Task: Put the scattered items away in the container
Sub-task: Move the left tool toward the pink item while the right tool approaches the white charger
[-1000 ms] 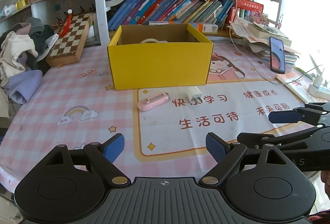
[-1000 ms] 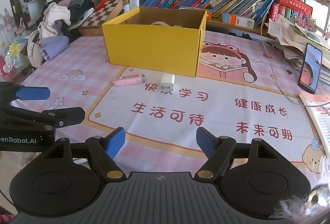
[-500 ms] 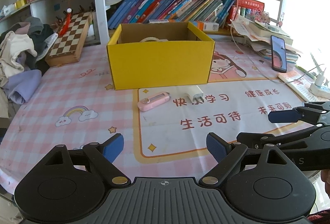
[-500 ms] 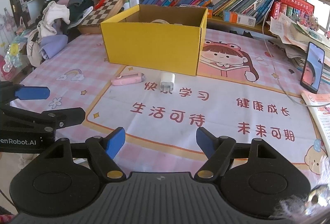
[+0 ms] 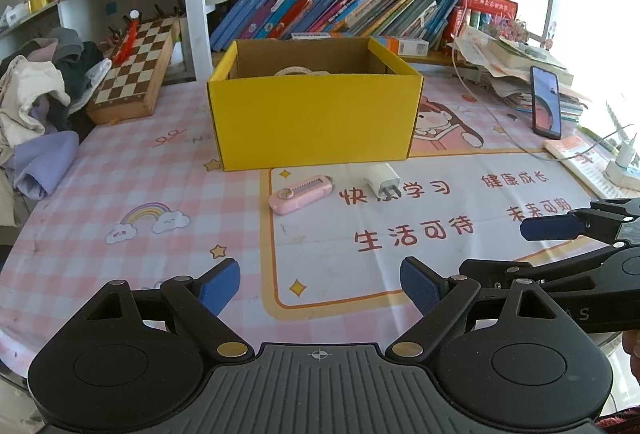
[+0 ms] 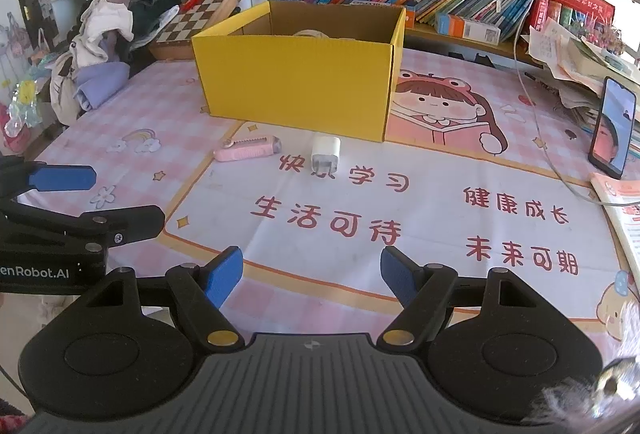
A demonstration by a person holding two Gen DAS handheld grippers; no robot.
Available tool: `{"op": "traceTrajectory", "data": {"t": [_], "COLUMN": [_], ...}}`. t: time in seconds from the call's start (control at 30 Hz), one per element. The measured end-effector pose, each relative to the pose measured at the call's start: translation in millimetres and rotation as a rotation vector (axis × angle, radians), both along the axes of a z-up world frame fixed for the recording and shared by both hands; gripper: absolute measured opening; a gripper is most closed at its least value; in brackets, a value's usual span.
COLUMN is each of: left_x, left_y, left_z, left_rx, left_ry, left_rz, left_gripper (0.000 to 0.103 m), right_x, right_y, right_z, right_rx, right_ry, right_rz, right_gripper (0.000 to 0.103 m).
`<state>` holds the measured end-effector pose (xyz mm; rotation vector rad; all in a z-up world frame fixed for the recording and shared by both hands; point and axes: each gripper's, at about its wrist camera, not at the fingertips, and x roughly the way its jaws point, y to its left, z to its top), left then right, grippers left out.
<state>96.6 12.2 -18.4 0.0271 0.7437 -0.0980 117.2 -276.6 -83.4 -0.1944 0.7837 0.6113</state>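
Where the yellow box [image 5: 316, 122] stands open-topped at the middle of the worktop [image 5: 120, 178], two loose items lie just in front of its near wall: a pink utility knife [image 5: 301, 193] at about 7 o'clock from the box, flat and slanted, and a white charger plug [image 5: 384, 181] at about 6 o'clock, its prongs toward the camera, apart from the knife and from the box. A pale roll of tape [image 5: 298, 71] peeks above the box's front wall from inside. Compared with a second ago, nothing on the worktop has shifted and both tools stay where they were. The left hand-held gripper [image 5: 320, 284] hangs low over the near edge, tilted downward toward the box, released, its blue pads wide apart with only the printed mat between them. The right hand-held gripper [image 6: 311, 274] hovers alongside at 3 o'clock of the left one, equally tilted, also released and grasping nothing. A phone [image 5: 545, 108] leans at 3 o'clock of the box; a chessboard [image 5: 134, 74] lies at 10 o'clock.
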Motion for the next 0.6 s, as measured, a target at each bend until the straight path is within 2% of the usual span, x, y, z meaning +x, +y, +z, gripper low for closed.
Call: {"op": "traceTrajectory", "data": {"t": [0.6], "left_x": [22], "left_y": [1], "left_z": [-7], "left_rx": [0.0], "left_ry": [0.021], "left_rz": [-0.029], "left_gripper": [0.09], "right_x": [18], "right_y": [6], "right_z": [-6], "right_rx": [-0.007], "right_ry": [0.017], "right_rz": [-0.026], "right_gripper": [0.075]}}
